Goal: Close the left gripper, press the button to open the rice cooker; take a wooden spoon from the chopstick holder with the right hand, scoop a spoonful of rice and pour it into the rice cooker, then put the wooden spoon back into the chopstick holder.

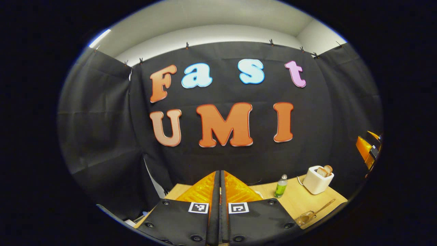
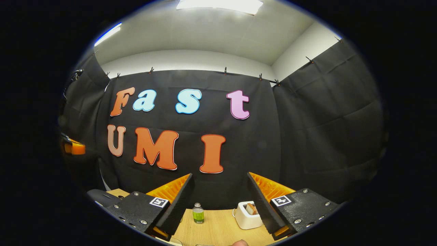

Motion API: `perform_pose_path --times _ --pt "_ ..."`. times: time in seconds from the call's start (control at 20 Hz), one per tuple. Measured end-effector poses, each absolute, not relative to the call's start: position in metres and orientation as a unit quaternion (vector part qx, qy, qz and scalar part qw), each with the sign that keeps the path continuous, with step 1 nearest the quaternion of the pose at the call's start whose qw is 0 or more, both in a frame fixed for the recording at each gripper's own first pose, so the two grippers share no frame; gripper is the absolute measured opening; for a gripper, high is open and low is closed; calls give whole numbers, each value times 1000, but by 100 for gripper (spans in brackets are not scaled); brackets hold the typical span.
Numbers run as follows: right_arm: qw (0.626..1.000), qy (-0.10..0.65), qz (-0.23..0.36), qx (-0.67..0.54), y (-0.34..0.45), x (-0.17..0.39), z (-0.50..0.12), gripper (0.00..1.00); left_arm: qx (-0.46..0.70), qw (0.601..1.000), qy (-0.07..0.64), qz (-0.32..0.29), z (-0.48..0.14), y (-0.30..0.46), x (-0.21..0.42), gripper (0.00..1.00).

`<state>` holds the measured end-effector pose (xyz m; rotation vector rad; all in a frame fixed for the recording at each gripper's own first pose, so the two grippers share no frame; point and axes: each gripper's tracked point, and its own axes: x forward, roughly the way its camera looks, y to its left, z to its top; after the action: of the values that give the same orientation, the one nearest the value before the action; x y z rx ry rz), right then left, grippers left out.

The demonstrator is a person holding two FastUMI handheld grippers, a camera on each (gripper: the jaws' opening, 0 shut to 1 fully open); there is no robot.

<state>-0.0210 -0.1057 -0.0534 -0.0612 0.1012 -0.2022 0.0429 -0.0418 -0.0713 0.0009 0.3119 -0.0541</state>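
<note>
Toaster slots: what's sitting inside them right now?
Slices of bread stand in the white toaster, their browned tops poking above the rim. The lower parts are hidden inside the body, so how deep they sit cannot be seen.

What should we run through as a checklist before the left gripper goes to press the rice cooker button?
1. Left gripper jaws closed for pressing: ok.
2. Right gripper jaws open and empty, ready for the spoon: ok.
3. Rice cooker button located: cannot tell.
4. Wooden spoon in the chopstick holder: not ok, it rests in a glass container on the table.
5. Green bottle and toaster upright, apart: ok.
</note>
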Motion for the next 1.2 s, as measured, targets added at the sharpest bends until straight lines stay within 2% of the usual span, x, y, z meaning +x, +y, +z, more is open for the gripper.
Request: perform_pose_path --times 0.05,0.4,0.45,0.5,0.55,0.6,0.65,0.8,0.85,0.9,1.05,1.1,1.2 --pt "993 51 -102 -32 -107 -22 -55 94 -2 980 197 -33 -98 -46 42 5" --pt "991 61 -112 -36 -115 -27 -62 94 -45 927 372 -29 -181 -36 26 5" --pt "991 63 -113 -37 -116 -27 -64 94 -51 917 394 -24 -191 -34 23 0" --pt "991 65 -115 -38 -118 -29 -66 94 -58 907 416 -22 -201 -32 19 5" --pt "990 68 -114 -38 -119 -31 -68 94 -68 896 438 -20 -209 -30 15 5" --pt "990 71 -114 -38 -119 -32 -70 94 -73 883 463 -14 -219 -26 10 0" --pt "990 75 -113 -40 -118 -33 -72 94 -80 870 486 -8 -229 -20 6 5" --pt "989 85 -113 -46 -119 -37 -78 94 -101 839 535 2 -255 -12 -4 5" --pt "989 83 -115 -47 -120 -39 -77 94 -107 828 551 4 -263 -11 -9 0" --pt "989 81 -116 -48 -121 -41 -75 94 -114 817 565 7 -270 -10 -11 5" --pt "988 82 -118 -49 -122 -44 -78 94 -127 789 601 21 -293 -3 -20 5" --pt "988 84 -120 -50 -123 -44 -80 97 -134 778 613 31 -300 0 -22 5" --pt "987 88 -123 -51 -125 -47 -82 94 -151 755 636 38 -313 3 -30 5"
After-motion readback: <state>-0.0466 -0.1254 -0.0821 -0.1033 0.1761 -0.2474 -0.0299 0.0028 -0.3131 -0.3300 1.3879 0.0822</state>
